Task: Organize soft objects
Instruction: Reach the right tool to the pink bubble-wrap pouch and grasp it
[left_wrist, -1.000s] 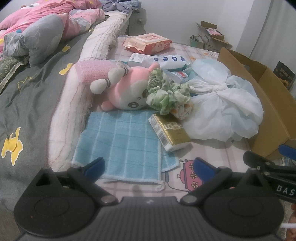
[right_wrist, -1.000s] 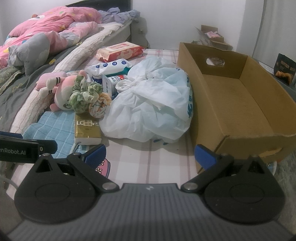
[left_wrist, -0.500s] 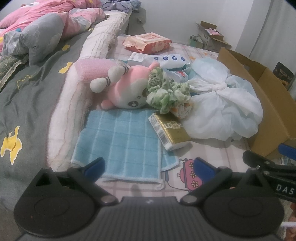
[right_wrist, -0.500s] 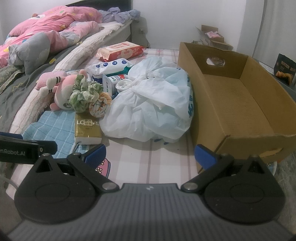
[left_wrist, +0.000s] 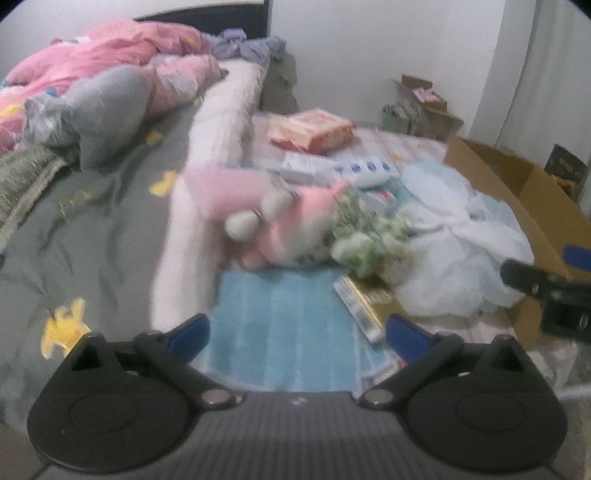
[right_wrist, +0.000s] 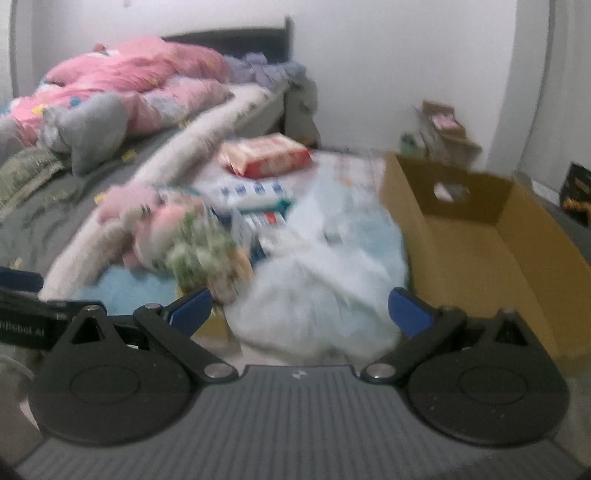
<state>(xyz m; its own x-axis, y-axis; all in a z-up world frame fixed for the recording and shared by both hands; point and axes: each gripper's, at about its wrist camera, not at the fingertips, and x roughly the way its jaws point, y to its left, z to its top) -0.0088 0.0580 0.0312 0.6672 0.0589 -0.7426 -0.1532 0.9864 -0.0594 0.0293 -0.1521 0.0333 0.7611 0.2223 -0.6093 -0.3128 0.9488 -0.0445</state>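
Left wrist view: your left gripper (left_wrist: 297, 330) hangs with fingers spread, empty, over the blue towel (left_wrist: 280, 332); the pink plush toy (left_wrist: 280, 232) lies at twelve o'clock. Your right gripper (right_wrist: 299, 308), equally released, faces the white plastic bag (right_wrist: 325, 288), cardboard box (right_wrist: 491, 251) at two o'clock.

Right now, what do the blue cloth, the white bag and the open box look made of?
Blue cloth: looks like soft microfibre or terry, matte, faintly ribbed; blur hides the weave.
White bag: thin plastic film by its look, crinkled, slightly translucent, faint sheen.
Open box: brown corrugated cardboard, matte, with a cut-out handle hole.
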